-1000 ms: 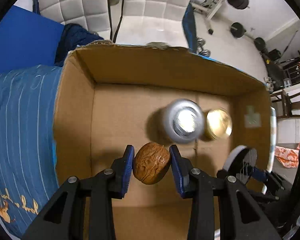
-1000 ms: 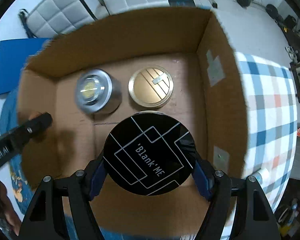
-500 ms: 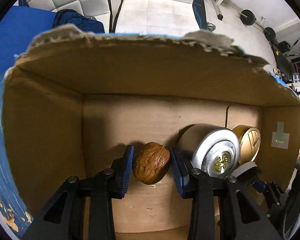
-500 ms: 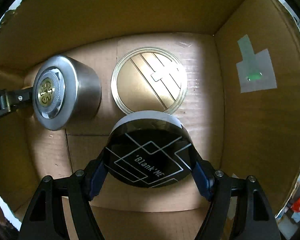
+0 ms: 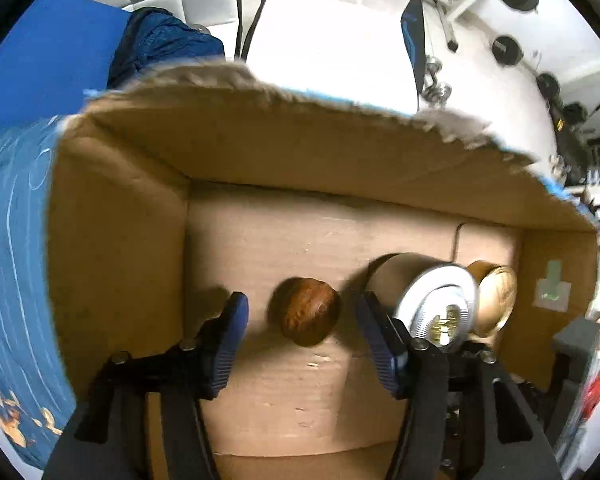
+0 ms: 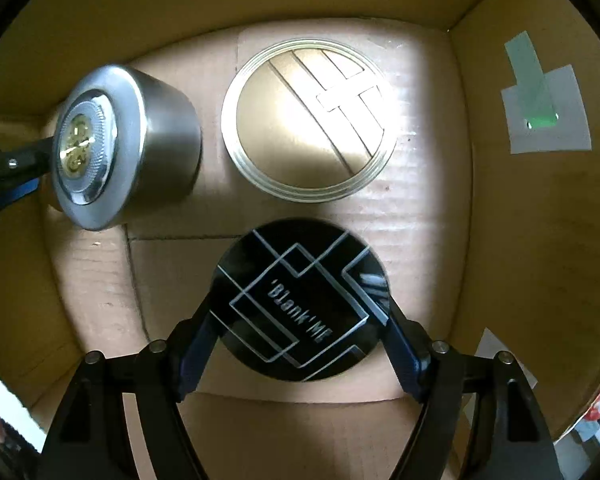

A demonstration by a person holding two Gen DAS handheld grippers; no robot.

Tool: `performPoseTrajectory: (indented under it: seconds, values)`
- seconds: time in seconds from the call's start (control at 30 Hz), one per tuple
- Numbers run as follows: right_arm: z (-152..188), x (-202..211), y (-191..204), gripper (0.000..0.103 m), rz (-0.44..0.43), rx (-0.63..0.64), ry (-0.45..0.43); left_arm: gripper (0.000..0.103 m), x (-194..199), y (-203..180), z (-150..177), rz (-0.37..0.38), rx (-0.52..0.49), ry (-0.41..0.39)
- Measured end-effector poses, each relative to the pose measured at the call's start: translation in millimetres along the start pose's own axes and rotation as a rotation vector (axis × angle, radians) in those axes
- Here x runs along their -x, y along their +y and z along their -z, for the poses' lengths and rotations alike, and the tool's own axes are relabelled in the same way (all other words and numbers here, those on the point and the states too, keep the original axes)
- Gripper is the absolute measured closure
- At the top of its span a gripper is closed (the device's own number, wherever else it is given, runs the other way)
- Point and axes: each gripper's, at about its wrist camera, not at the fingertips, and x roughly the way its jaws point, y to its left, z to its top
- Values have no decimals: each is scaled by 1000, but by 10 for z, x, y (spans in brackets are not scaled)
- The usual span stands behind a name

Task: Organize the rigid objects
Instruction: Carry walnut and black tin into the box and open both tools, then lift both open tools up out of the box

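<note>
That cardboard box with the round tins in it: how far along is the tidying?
Well along. In the cardboard box a silver tin and a gold lid already sit side by side. The left gripper has just been opening, and the walnut lies free between its pads. The right gripper has just been opening too, around the black disc; whether it still grips is unclear. What remains outside the box isn't visible.

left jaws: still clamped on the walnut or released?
Released. The left gripper jaws have just been opening; clear gaps show on both sides of the walnut, inside the cardboard box.
</note>
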Motion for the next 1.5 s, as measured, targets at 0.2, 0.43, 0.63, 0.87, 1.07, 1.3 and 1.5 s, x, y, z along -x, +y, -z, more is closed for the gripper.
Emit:
performPoseTrajectory:
  seconds: [0.2,0.43,0.63,0.87,1.07,1.3,1.5]
  values:
    - [142,152,15,2,-20,-4,-30,15,262,-170,246,4,-42,-40]
    - [442,454,127,2,35,41,-118,6,624,-372,574,-34,-133,-111]
    - [791,814,202,2,30,55,-220,6,926,-412,924,-56,-142,-209]
    - [1041,1275,92,2,7,76,-308,6,1290,-432,1321,-77,-146,-286]
    - [1434,1552,-12,2,-34,87,-356,6,1543,-544,1659,-57,-149,-336]
    - [1926,1541,-539,2,-97,-17,-373,6,1544,-580,2153,-70,-110,-369]
    - [2229,1125,-1483,2,-144,-320,-320,6,1099,-256,2367,-111,25,-298]
